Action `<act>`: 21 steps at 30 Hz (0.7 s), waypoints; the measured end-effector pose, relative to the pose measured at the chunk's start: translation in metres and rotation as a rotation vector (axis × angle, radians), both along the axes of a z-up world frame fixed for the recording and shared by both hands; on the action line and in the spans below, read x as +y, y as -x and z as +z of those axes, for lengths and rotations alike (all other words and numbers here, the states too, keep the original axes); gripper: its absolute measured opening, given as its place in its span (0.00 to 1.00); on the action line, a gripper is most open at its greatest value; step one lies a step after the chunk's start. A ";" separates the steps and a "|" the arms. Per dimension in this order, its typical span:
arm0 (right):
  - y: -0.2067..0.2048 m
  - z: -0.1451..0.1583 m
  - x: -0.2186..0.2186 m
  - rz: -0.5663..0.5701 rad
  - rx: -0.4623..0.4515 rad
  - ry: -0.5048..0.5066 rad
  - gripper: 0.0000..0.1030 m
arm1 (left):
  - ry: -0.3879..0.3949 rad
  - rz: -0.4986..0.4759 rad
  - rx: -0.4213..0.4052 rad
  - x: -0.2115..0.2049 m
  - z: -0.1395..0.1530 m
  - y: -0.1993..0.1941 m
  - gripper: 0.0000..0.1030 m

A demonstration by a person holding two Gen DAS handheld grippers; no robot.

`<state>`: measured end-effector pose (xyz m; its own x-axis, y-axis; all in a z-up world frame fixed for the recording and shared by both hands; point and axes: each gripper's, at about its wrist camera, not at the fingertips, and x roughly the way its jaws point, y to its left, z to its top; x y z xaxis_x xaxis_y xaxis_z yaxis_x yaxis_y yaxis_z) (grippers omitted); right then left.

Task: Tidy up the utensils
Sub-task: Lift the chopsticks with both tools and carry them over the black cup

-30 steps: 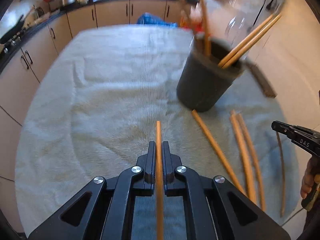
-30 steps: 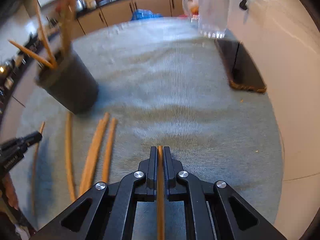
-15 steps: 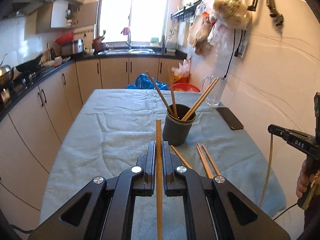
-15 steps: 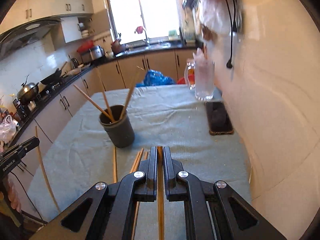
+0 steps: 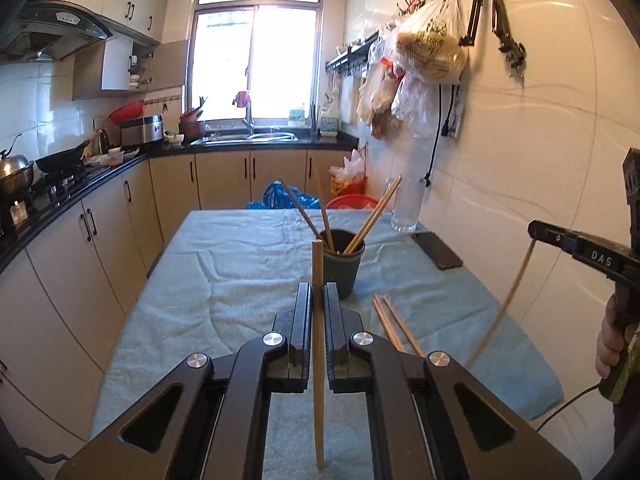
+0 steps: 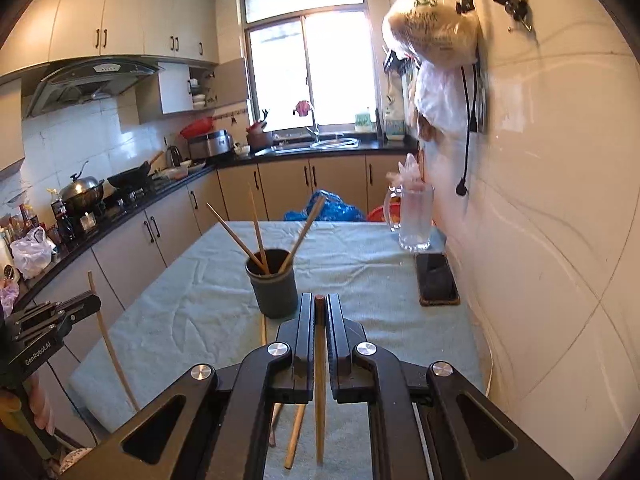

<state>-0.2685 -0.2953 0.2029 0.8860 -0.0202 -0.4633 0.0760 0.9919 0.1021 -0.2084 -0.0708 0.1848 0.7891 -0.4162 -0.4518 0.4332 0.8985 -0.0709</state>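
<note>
- Holding one long tan wooden chopstick (image 5: 318,360), the left black two-finger gripper (image 5: 317,300) has its jaws clamped on the shaft; the tip stands out past the fingers, the rest hangs below.
- Right black two-finger gripper (image 6: 319,312): jaws likewise closed tight on a second tan wooden chopstick (image 6: 319,380), its dark end flush with the fingertips.
- Dark grey round plastic holder cup (image 6: 273,288) stands upright near the middle of the pale blue towel-covered table (image 6: 180,320), with a few chopsticks leaning out of it at angles.
- Loose wooden chopsticks on the cloth (image 5: 394,326) lie just right of the cup in the left view.
- Clear glass mug (image 6: 414,220) and flat black phone (image 6: 436,278) sit by the white tiled wall, apart from the cup.
</note>
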 end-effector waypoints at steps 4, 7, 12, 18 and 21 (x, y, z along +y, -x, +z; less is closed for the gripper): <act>-0.007 0.005 0.002 0.009 -0.018 -0.005 0.06 | 0.025 -0.001 -0.023 -0.001 0.013 -0.003 0.05; -0.019 0.010 0.001 0.013 -0.024 -0.005 0.06 | 0.047 0.001 -0.024 -0.003 0.022 -0.015 0.05; -0.037 0.026 0.001 0.031 -0.058 -0.009 0.06 | 0.096 0.006 -0.029 -0.008 0.043 -0.043 0.05; -0.075 0.058 0.005 0.049 -0.133 -0.031 0.06 | 0.139 0.025 -0.102 -0.030 0.076 -0.081 0.05; -0.104 0.074 0.005 0.052 -0.168 -0.068 0.06 | 0.160 0.037 -0.135 -0.044 0.090 -0.103 0.05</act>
<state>-0.1640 -0.2907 0.2771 0.9498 0.0544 -0.3079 0.0008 0.9843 0.1763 -0.1054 -0.1149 0.2751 0.8540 -0.4440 -0.2711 0.4157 0.8958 -0.1574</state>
